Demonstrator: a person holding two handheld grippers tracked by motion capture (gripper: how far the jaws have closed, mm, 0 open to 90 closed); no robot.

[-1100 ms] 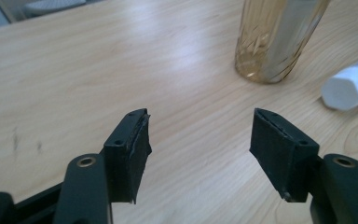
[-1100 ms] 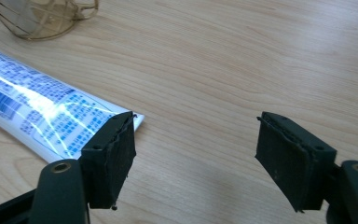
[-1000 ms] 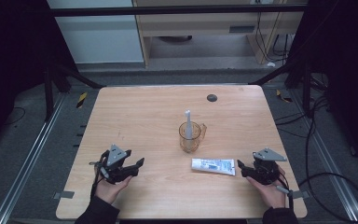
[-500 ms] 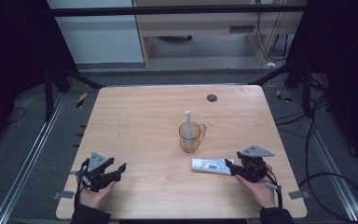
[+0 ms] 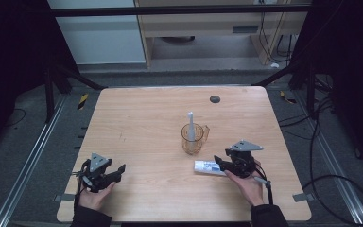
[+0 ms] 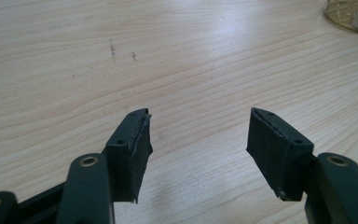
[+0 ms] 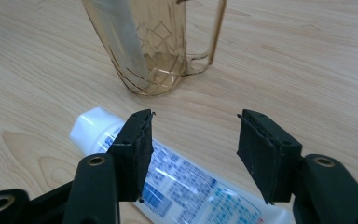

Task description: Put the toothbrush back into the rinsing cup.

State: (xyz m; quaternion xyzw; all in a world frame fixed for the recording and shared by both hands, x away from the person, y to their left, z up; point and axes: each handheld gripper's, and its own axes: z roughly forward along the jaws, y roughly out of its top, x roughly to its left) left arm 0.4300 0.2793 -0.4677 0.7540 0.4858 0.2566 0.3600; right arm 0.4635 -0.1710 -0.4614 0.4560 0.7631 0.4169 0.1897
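Note:
An amber see-through mug [image 5: 192, 139] stands right of the table's middle with a white stick [image 5: 190, 124] upright in it. A white and blue toothpaste tube [image 5: 208, 167] lies flat just in front of it. My right gripper [image 5: 219, 164] hovers over the tube's right end. In the right gripper view the right gripper [image 7: 193, 140] has just been closing its jaws; the tube [image 7: 186, 184] runs slantwise under and between them, untouched by the pads, with the mug [image 7: 151, 42] right behind. My left gripper [image 5: 118, 171] rests open near the front left, its jaws [image 6: 198, 140] over bare wood.
A small dark round spot [image 5: 214, 99] marks the far side of the wooden table [image 5: 137, 118]. The mug's base [image 6: 354, 14] peeks in at the top right of the left gripper view. Metal rails and cables lie on the floor around the table.
My right gripper has moved left onto the tube's end and its jaws have narrowed. The left hand has drawn back toward the front left corner.

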